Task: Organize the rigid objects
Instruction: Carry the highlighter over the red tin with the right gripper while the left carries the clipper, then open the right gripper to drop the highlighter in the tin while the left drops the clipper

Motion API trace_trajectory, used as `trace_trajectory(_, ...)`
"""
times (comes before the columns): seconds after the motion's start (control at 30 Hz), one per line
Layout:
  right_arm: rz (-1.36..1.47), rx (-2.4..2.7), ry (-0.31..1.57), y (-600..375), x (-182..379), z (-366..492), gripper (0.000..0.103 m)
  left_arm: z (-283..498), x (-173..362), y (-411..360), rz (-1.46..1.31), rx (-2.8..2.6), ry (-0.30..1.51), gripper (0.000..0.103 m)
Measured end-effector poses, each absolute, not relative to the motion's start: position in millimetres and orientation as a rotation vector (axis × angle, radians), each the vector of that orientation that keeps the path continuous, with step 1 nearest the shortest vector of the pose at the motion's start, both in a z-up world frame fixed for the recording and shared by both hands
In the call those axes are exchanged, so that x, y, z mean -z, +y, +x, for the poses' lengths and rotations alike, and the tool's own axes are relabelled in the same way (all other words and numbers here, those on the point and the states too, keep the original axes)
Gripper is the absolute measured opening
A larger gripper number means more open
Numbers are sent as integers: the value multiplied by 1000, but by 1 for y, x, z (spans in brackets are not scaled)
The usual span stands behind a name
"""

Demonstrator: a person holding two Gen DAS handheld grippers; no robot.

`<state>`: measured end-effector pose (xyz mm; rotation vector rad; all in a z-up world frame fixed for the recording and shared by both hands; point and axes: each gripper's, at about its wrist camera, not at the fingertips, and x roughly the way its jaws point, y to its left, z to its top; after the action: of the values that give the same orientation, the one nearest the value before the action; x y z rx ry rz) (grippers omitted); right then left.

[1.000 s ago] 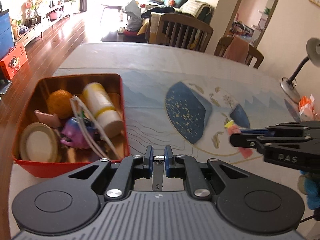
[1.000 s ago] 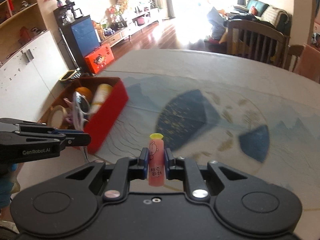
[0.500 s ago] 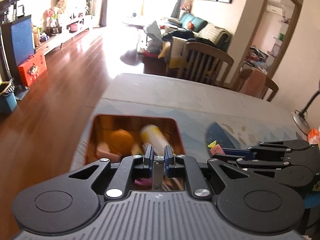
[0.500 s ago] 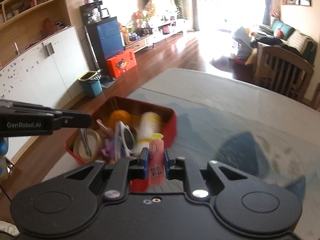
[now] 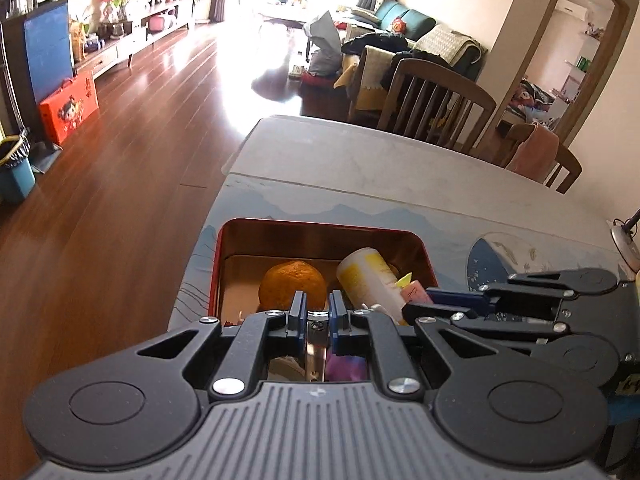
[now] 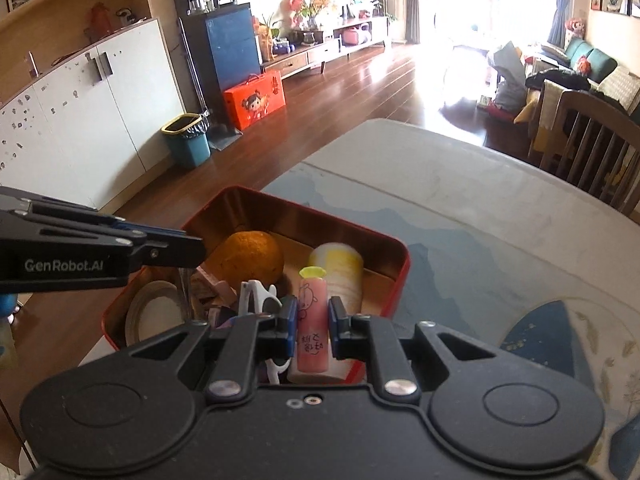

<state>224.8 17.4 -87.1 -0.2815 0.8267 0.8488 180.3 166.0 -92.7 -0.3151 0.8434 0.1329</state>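
The right gripper is clamped on a small pink tube with a yellow-green cap, held upright between the blue pads above the red tin box. The left gripper has its jaws drawn together on a thin metal piece hanging between them, too hidden to name, and it too hangs over the box. Inside the tin lie an orange, a white and yellow bottle on its side, a roll of tape against the near wall, white-framed glasses and a purple item, mostly covered by the grippers. The box sits at the corner of a table under a pale cloth printed with grey-blue mountain lines and a dark blue fan shape. Wooden chairs stand along the far side, one draped with a pink cloth. Beyond the table edge runs a glossy reddish wood floor, bright with glare from the window. Along the wall stand white cabinet doors, a teal bin, an orange gift box and a dark blue appliance, then a low console with plants. A teal sofa heaped with clothing fills the far end.
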Motion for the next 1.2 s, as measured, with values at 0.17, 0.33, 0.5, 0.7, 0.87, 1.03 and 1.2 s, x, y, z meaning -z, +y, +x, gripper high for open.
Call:
trace_trajectory(0.17, -280, -841, 861, 19, 95, 228, 15, 191, 103, 171, -313, -130, 864, 11)
trace_trajectory(0.33, -293, -833, 876, 20, 95, 224, 18, 196, 114, 169, -291, -128, 893, 11)
trace_trajectory(0.5, -291, -823, 890, 21, 92, 221, 22, 196, 122, 165, -262, -125, 912, 11)
trace_trajectory(0.7, -280, -801, 898, 16, 90, 219, 26, 192, 128, 160, -239, -100, 919, 11)
trace_trajectory(0.87, -263, -787, 893, 8, 87, 213, 34, 189, 131, 155, -216, -86, 936, 12)
trace_trajectory(1.03, -244, -769, 878, -3, 80, 202, 40, 180, 128, 155, -221, -86, 923, 27)
trace_trajectory(1.2, -218, -760, 859, -12, 71, 187, 43, 164, 116, 150, -203, -78, 878, 64)
